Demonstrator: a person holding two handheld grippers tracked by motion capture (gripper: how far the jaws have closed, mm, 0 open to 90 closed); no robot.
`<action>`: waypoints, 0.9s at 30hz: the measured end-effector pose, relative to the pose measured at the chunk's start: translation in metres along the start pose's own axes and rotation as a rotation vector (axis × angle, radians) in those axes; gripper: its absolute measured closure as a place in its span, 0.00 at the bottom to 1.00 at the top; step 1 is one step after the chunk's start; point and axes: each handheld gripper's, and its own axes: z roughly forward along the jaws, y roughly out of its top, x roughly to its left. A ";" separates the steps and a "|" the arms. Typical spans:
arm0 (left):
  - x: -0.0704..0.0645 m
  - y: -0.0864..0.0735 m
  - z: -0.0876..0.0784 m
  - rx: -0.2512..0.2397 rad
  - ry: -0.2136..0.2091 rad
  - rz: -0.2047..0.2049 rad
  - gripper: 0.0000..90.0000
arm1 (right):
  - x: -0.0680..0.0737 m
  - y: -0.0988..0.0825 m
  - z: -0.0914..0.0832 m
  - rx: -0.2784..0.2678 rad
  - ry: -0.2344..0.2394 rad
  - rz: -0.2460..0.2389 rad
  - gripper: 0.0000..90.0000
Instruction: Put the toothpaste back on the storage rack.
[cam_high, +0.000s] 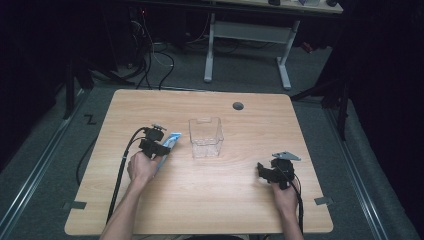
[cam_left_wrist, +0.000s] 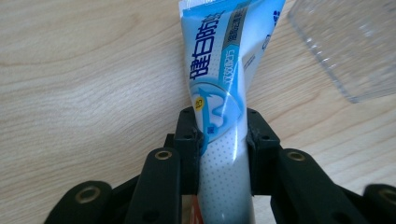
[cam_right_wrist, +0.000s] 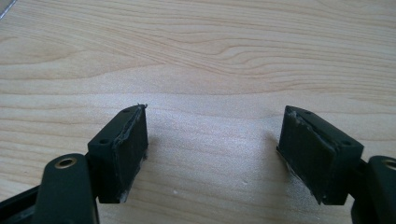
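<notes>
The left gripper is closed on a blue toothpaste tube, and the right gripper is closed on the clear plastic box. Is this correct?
Not quite. The left gripper is indeed closed on the toothpaste tube, but the right gripper holds nothing: the right gripper view shows its jaws standing open over bare table. In the high view the clear plastic box sits apart from it, mid-table.

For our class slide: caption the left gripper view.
Left gripper clamps a blue-and-white toothpaste tube on the wooden table.

My right tool sits low over the bench, jaws spread wide, nothing between the pads, bare wood grain below.
</notes>
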 end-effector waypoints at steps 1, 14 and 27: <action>0.000 0.000 -0.002 -0.008 -0.011 0.003 0.79 | 0.000 0.000 0.000 0.000 0.000 0.000 0.26; 0.001 0.002 -0.032 -0.078 -0.014 0.019 0.79 | 0.000 0.000 0.000 0.000 0.000 0.000 0.26; 0.009 0.002 -0.079 -0.239 -0.086 -0.006 0.79 | 0.000 0.000 0.000 -0.002 0.002 0.000 0.26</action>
